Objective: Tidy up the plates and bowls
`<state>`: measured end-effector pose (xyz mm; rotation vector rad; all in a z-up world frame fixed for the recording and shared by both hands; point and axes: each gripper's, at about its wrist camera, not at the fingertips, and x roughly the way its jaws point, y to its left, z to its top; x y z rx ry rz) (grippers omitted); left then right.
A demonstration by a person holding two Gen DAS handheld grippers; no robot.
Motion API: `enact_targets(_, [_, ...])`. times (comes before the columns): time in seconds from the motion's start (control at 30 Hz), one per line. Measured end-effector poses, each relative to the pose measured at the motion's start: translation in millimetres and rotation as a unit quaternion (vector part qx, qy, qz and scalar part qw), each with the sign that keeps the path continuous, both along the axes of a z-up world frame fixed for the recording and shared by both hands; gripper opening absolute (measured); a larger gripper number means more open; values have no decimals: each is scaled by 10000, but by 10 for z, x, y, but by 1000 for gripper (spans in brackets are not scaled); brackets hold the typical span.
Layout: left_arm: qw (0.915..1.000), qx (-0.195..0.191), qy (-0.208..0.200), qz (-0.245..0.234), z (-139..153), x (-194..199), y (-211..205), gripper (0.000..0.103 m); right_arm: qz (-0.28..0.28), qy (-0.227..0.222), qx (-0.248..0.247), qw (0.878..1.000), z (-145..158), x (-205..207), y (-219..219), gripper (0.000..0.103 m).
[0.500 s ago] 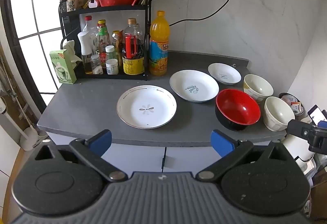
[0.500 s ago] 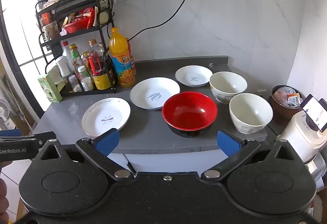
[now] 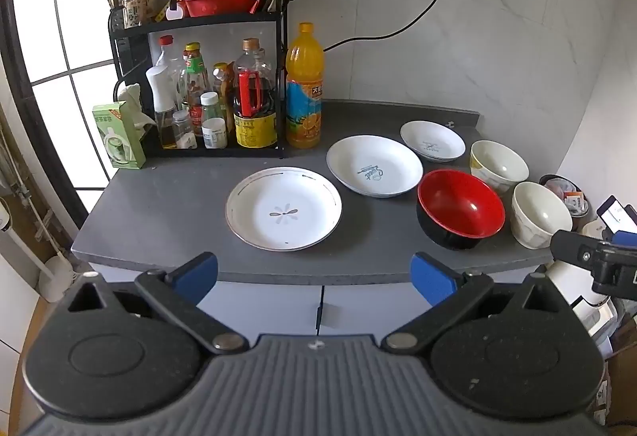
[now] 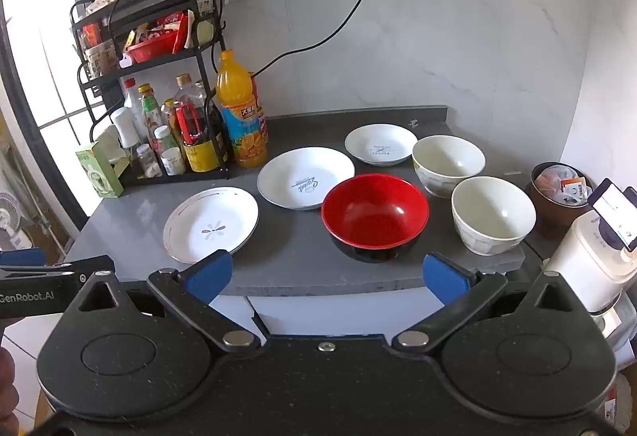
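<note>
Both claws hang in front of the desk's near edge, level and pointed forward at the dishes, neither touching anything. The left claw (image 3: 314, 272) has its blue-padded fingers spread wide with nothing between them; in its own view it sits at the bottom centre, facing the flower-patterned plate (image 3: 283, 208). The right claw (image 4: 327, 274) is likewise wide apart and holds nothing, aimed at the red bowl (image 4: 375, 215) in the middle of its view. The left claw's black body also shows at the lower left edge of the right wrist view, and the right claw's at the right edge of the left wrist view, so the two are held side by side.

On the grey desk (image 3: 167, 213) the dishes lie in a loose row running from centre toward the upper right: the flower-patterned plate, then a larger white plate with script (image 3: 374, 165), then a small white plate (image 3: 432, 140) near the back wall. The red bowl stands just beside the script plate, with two cream bowls (image 3: 499, 164) (image 3: 541, 214) to its right, all upright. An orange juice bottle (image 3: 304, 87) and a black rack of condiments (image 3: 199, 49) fill the upper left.
</note>
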<state>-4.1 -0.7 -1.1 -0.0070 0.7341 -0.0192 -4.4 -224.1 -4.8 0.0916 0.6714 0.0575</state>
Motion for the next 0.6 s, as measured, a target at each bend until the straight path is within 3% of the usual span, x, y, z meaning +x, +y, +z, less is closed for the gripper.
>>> enact_targets(0.6, [10000, -7, 39, -33, -65, 6, -23, 102, -24, 1, -37, 10000, -44, 24, -8, 103])
